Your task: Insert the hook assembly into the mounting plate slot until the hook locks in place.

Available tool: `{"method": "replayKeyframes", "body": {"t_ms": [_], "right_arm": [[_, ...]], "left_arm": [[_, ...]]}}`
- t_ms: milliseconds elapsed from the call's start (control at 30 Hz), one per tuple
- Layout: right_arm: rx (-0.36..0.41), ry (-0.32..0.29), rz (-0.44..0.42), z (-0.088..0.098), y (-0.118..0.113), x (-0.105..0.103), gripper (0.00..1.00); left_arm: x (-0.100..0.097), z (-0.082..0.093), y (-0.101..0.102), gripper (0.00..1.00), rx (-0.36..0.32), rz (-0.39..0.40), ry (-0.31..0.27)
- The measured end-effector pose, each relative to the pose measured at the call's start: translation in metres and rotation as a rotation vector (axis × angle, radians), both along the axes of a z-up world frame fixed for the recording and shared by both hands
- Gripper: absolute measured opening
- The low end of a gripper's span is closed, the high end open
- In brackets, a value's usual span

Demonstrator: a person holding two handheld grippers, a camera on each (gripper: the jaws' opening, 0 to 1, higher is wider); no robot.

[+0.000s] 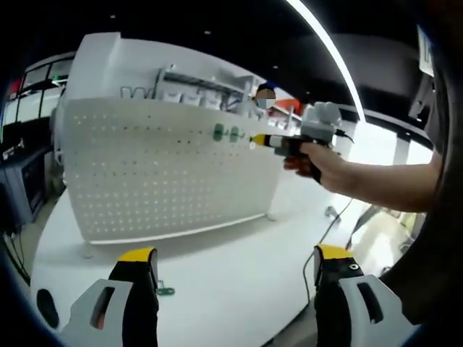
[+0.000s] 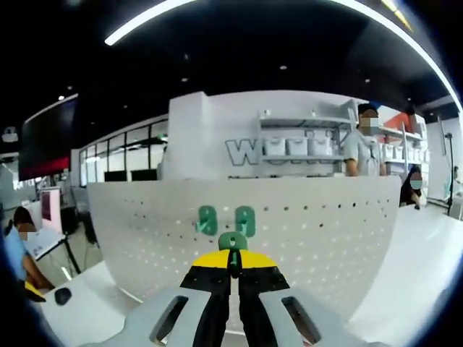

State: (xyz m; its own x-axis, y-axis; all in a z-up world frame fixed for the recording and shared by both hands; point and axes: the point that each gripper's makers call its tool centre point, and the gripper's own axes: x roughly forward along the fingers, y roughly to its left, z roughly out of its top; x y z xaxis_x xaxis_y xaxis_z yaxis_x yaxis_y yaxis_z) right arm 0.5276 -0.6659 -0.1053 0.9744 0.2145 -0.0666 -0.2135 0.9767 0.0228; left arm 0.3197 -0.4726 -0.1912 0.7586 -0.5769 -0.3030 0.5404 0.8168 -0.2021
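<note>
A white pegboard mounting plate [image 1: 159, 173] stands upright on the white table [image 1: 239, 275]. Two green hooks [image 1: 218, 131] [image 1: 234, 133] hang on it near its upper right. In the left gripper view, the right gripper [image 1: 257, 140], held in a person's hand, has its yellow tip just right of those hooks. The right gripper [image 2: 233, 262] is shut on a green hook [image 2: 233, 241], held just below the two mounted hooks [image 2: 207, 220] [image 2: 245, 220] on the pegboard [image 2: 325, 231]. My left gripper [image 1: 234, 254] is open over the table. Another green hook [image 1: 165, 291] lies by its left jaw.
A cable [image 1: 325, 231] trails over the table's right side, near its curved edge. A small black object [image 2: 63, 295] sits at the table's left end. One person [image 2: 359, 148] stands behind the board by white shelves, and another [image 2: 14, 246] sits at far left.
</note>
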Motion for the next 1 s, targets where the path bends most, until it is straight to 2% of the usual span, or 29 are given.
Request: {"method": "replayKeyframes", "body": {"t_ms": [267,433,567,1000], "right_arm": [[-0.005,-0.025,-0.036,0.007,-0.009,0.021,0.0],[0.004,-0.042,-0.055,0.013,-0.016,0.035,0.0],[-0.003,-0.053,-0.066,0.014,-0.02,0.042,0.0],[0.018,-0.077,-0.125,0.016,-0.036,0.059,0.0]], "left_arm": [[0.006,-0.005,-0.002,0.91,0.015,-0.004,0.004],[0.007,-0.004,-0.001,0.9,0.04,-0.011,-0.018],[0.007,-0.007,0.005,0.9,0.045,0.0,-0.007],[0.009,-0.004,0.019,0.9,0.057,0.035,-0.029]]}}
